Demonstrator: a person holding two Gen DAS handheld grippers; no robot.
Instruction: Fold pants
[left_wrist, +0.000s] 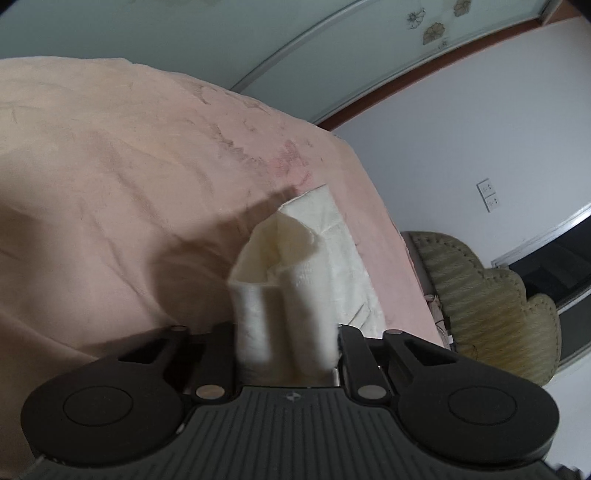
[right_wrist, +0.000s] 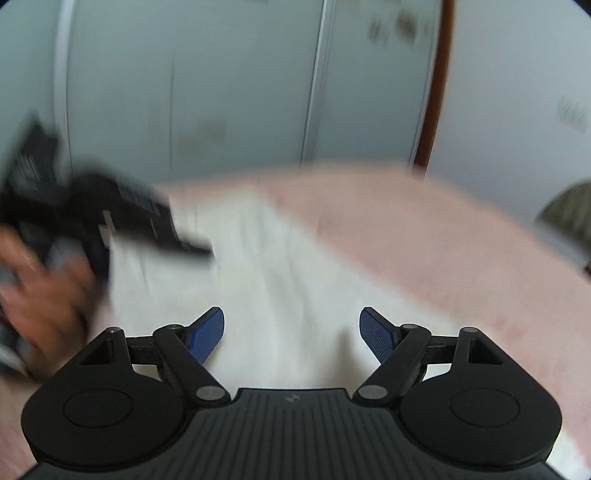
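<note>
Left gripper (left_wrist: 286, 343) clamps a bunched fold of the white pants (left_wrist: 332, 236), its fingers drawn in tight against the fabric on both sides, lifting that bundle off the pink bedspread (left_wrist: 110, 177). From the pinch, the cloth runs away toward the bed's far right edge, where the rest of the garment lies flat on the cover. Beyond that edge stand a tufted beige chair (left_wrist: 491, 306) and a white wall with a socket plate (left_wrist: 488, 195).

Right gripper (right_wrist: 293, 334) hangs with its blue pads (right_wrist: 207, 336) spread wide and holding nothing, poised over a flat stretch of the pants (right_wrist: 266, 280) near the bed's near edge. In the right wrist view, which is smeared by motion blur, the left gripper (right_wrist: 122, 218) and the bare hand (right_wrist: 40, 291) holding it show at the left, at the lifted white cloth. Pale wardrobe doors (right_wrist: 221, 92) rise behind the bed.
</note>
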